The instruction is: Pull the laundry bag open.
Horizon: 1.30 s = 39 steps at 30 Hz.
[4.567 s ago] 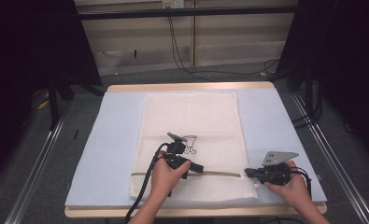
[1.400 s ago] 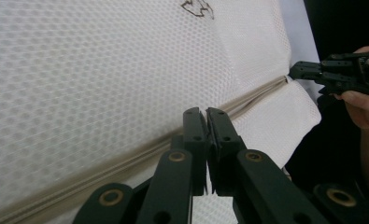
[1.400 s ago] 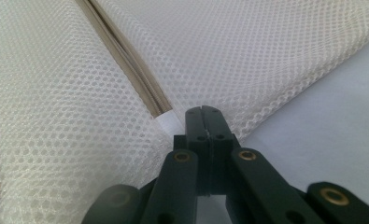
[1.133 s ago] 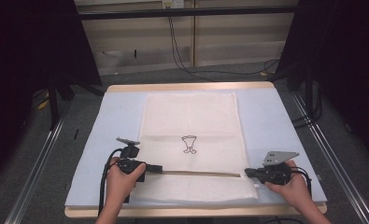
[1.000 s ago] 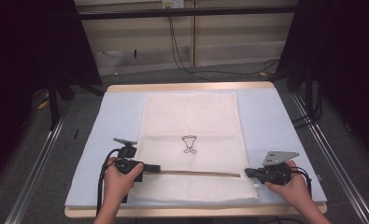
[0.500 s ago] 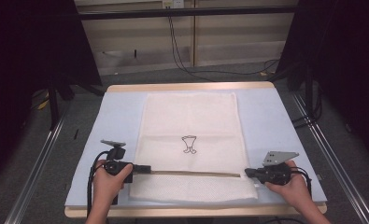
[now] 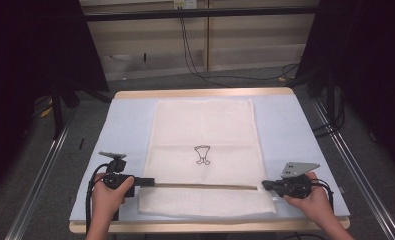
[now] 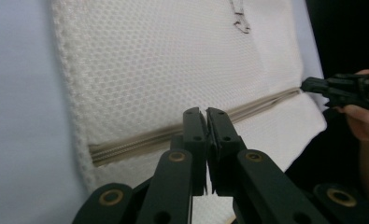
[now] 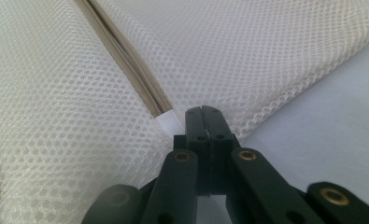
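A white mesh bag lies flat on the table, with a small black drawing at its middle. A beige zipper runs across it near the front edge. My left gripper sits at the zipper's left end, jaws shut, and they cover the zipper pull. In the left gripper view the shut jaws lie over the zipper. My right gripper is shut on the bag at the zipper's right end. In the right gripper view its jaws pinch the mesh beside a white tab.
A light blue mat covers the table under the bag, with bare strips left and right of it. The wooden table edge shows at the back. Metal rails run along both sides, and cables hang behind the table.
My left gripper has slid left along the zipper, from the bag's middle to its left edge. The right gripper has stayed in place.
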Tool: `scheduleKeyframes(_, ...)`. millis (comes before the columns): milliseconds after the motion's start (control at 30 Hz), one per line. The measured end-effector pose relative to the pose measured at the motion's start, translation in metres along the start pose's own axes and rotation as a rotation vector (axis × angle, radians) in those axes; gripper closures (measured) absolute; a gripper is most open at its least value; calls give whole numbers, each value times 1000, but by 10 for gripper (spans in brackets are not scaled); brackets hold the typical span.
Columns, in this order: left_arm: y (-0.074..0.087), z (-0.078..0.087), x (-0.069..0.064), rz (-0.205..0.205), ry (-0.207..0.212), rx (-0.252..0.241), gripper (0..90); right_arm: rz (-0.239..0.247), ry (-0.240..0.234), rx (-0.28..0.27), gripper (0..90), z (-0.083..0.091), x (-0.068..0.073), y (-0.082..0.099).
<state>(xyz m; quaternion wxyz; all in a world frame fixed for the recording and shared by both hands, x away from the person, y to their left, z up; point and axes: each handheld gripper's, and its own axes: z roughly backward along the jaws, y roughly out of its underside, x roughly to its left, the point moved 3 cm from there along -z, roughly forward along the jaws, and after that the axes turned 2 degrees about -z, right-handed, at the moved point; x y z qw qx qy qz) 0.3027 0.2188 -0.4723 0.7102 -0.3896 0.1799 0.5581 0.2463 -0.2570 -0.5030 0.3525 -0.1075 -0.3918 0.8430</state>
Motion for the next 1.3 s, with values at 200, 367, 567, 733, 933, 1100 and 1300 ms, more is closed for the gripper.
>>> scheduleKeyframes(200,1,9,11,29,-17,-23,874,-1,-3,1,900,0,0,0)
scheduleKeyframes(367,2,16,20,37,-34,-34,874,6,-5,1,900,0,-1,0)
scheduleKeyframes(567,5,31,32,62,-92,-58,874,8,-4,3,900,0,-1,0)
scheduleKeyframes(733,8,33,40,90,-66,-68,874,10,-11,2,900,0,-1,0)
scheduleKeyframes(933,6,44,44,31,-125,-137,775,16,-10,-16,900,2,-1,0)
scheduleKeyframes(1100,1,48,45,-53,-204,-229,618,-50,207,-105,614,20,-23,-1)
scheduleKeyframes(1300,-5,44,48,-179,-312,-330,369,-149,317,-123,342,29,-41,5)
